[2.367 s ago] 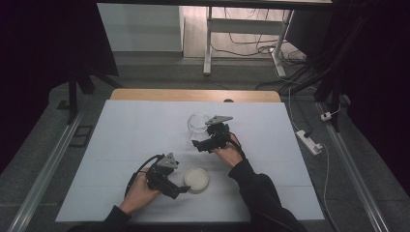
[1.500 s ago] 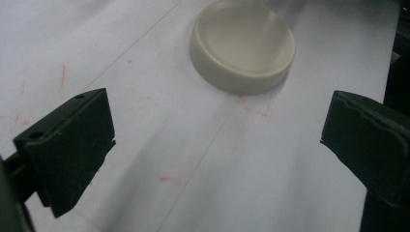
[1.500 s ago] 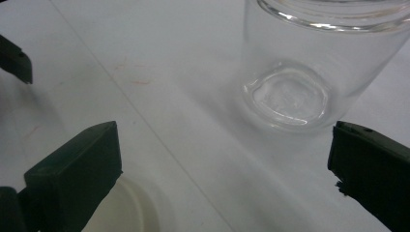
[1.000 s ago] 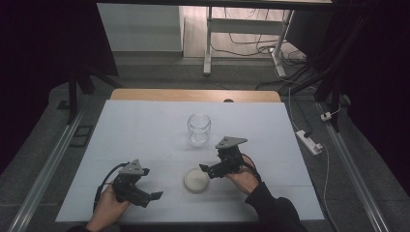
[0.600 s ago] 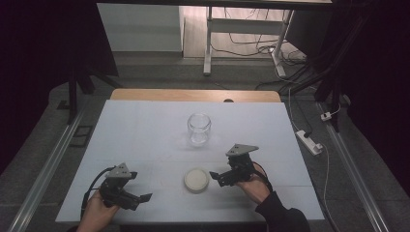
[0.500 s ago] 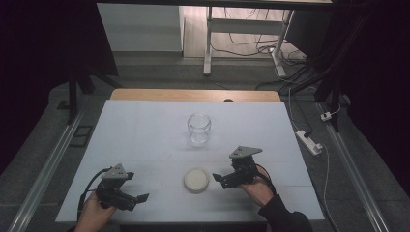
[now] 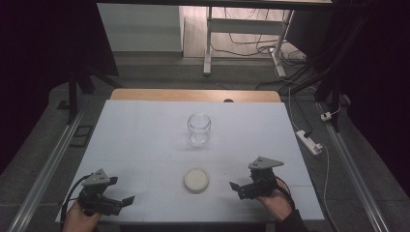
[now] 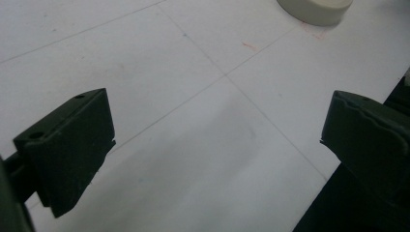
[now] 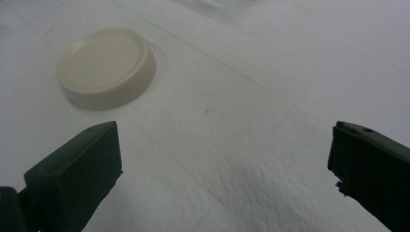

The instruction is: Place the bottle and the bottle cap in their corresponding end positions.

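At the lower middle of the frame, the cream lid [image 7: 197,179] lies flat on the table [image 7: 145,145], apart from the open jar [image 7: 199,129] above it. Both tongs, left [image 7: 126,200] and right [image 7: 235,186], are spread and empty at the near edge, likely parked.

White surface [image 7: 145,140], wooden strip along its far edge. Beyond it: grey floor [image 7: 159,72], white metal frame legs [image 7: 209,43], loose cables [image 7: 251,36]. Right of it: white power strip [image 7: 309,141]. Both sides: floor rails [image 7: 46,169]. Surroundings dark.
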